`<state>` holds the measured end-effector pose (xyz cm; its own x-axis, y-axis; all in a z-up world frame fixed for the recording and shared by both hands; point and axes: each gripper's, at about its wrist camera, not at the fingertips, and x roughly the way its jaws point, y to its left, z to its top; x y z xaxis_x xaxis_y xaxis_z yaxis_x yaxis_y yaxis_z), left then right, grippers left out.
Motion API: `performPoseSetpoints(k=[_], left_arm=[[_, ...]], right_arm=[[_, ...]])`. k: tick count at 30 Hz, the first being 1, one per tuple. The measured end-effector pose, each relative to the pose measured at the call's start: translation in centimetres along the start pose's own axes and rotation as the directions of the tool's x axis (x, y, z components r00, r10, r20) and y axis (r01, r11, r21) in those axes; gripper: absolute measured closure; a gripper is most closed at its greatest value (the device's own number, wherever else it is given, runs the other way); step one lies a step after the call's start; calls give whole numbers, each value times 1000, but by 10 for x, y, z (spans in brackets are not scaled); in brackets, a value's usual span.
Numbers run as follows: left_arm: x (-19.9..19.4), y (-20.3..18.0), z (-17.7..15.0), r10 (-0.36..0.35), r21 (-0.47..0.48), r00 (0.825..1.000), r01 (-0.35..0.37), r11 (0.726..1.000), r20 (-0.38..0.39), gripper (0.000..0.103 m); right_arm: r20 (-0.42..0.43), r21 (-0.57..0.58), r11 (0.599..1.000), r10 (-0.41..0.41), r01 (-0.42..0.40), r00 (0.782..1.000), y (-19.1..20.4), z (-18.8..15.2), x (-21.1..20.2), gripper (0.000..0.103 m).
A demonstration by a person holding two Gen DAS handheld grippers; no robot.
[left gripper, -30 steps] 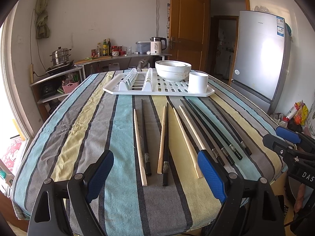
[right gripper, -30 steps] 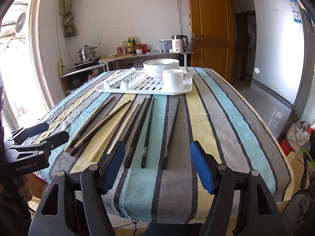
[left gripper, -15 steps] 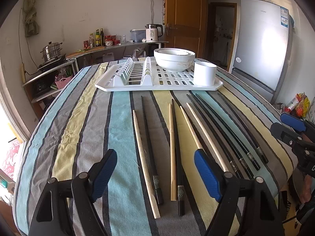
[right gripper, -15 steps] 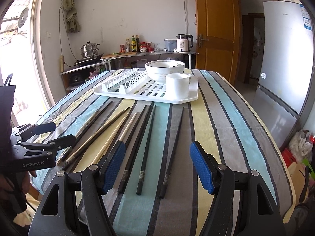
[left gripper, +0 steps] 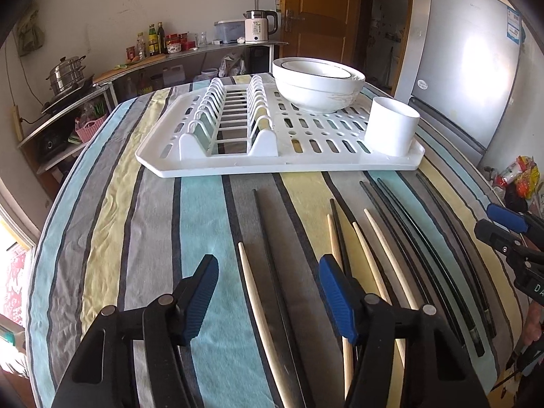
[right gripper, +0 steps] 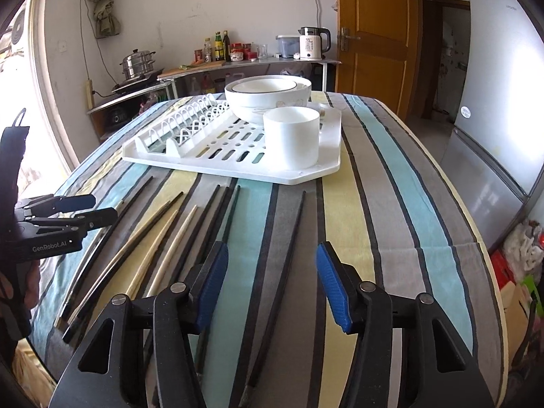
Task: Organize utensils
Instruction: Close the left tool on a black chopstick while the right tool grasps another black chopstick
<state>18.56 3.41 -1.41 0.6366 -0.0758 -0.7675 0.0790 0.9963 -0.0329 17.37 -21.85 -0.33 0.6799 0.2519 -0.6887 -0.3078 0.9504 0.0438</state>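
Several wooden and black chopsticks lie side by side on the striped tablecloth (left gripper: 142, 238). My left gripper (left gripper: 271, 294) hangs over the leftmost pair, a wooden chopstick (left gripper: 253, 292) and a black chopstick (left gripper: 272, 258). Its jaws are closing and the pads touch neither stick. My right gripper (right gripper: 272, 284) is also closing, with a lone black chopstick (right gripper: 292, 241) between its fingers, untouched. Behind the chopsticks sits a white dish rack (left gripper: 272, 166) holding stacked white bowls (left gripper: 318, 85) and a white cup (left gripper: 391, 129). Each gripper shows at the edge of the other's view.
A silver fridge (left gripper: 469, 68) stands to the right of the table, with bags (left gripper: 520, 176) on the floor below it. A counter along the far wall carries a kettle (left gripper: 258, 27), bottles and a steamer pot (left gripper: 66, 74). The table edge curves away on both sides.
Both grippers have moved forward over the table toward the rack and tipped down. Their jaws have narrowed, and the chopsticks now run between the fingers.
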Motion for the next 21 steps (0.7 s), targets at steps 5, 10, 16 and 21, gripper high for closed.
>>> performPoseSetpoints(k=[5, 10, 16, 21], left_arm=[[24, 3, 21, -12, 1, 999, 12, 1000, -47, 52], [41, 1, 32, -28, 15, 996, 29, 999, -79, 60], [53, 0, 36, -16, 32, 995, 19, 999, -97, 68], [56, -1, 40, 14, 42, 995, -10, 999, -96, 75]], right_arm=[[-78, 21, 1000, 0, 1, 997, -14, 10, 30, 64], [-132, 38, 999, -3, 8, 991, -22, 17, 51, 70], [-169, 20, 1000, -10, 13, 986, -22, 25, 70, 76], [-178, 8, 1000, -26, 28, 984, -21, 32, 77, 78]])
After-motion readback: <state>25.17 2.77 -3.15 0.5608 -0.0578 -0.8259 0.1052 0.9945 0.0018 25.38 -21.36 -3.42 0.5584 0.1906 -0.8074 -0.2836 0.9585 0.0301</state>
